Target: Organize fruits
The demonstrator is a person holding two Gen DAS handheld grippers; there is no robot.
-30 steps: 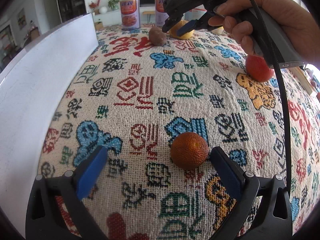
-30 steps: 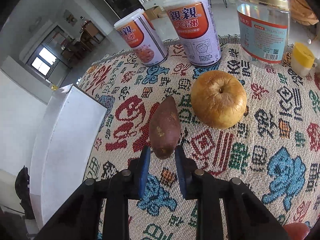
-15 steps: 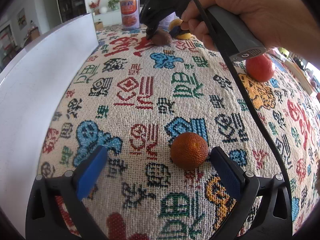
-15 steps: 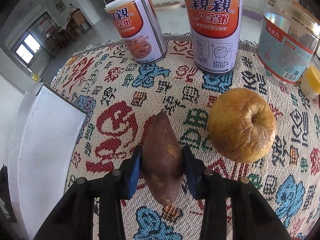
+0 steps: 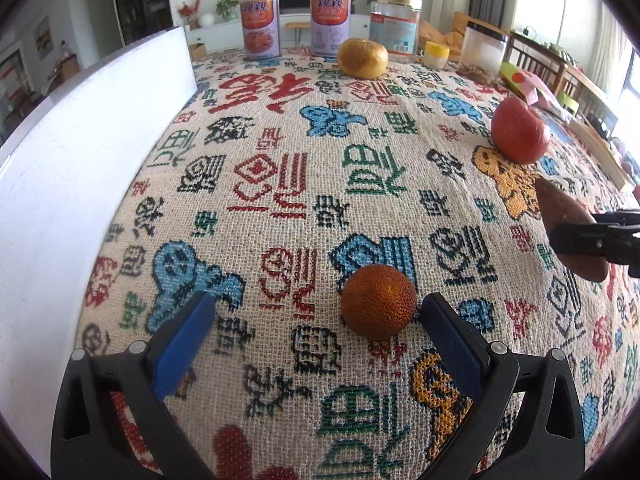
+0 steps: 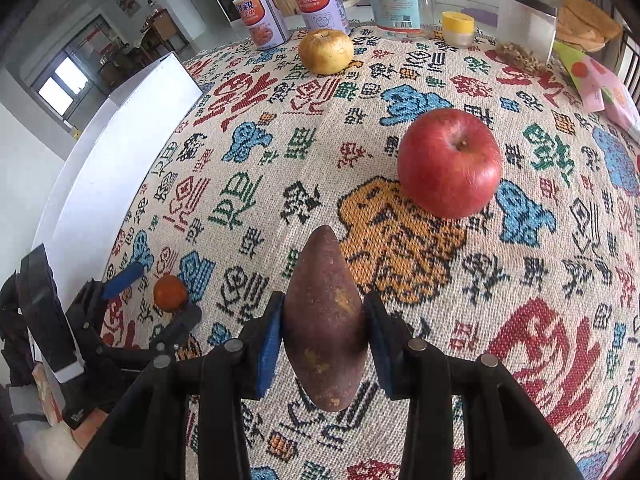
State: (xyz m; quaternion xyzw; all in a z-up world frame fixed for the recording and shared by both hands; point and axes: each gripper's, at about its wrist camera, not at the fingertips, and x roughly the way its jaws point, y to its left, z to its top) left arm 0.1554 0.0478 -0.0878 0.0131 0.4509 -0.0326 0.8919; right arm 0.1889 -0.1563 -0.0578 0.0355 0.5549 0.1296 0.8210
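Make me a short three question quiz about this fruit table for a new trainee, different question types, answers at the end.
1. True or false: the right gripper has its jaws shut on the sweet potato.
2. Multiple choice: which fruit sits between the open jaws of the left gripper? A) the red apple B) the small orange C) the yellow apple
3. Fill in: the two cans stand at the far edge of the patterned ____.

Key: 1 true; 2 B; 3 tablecloth.
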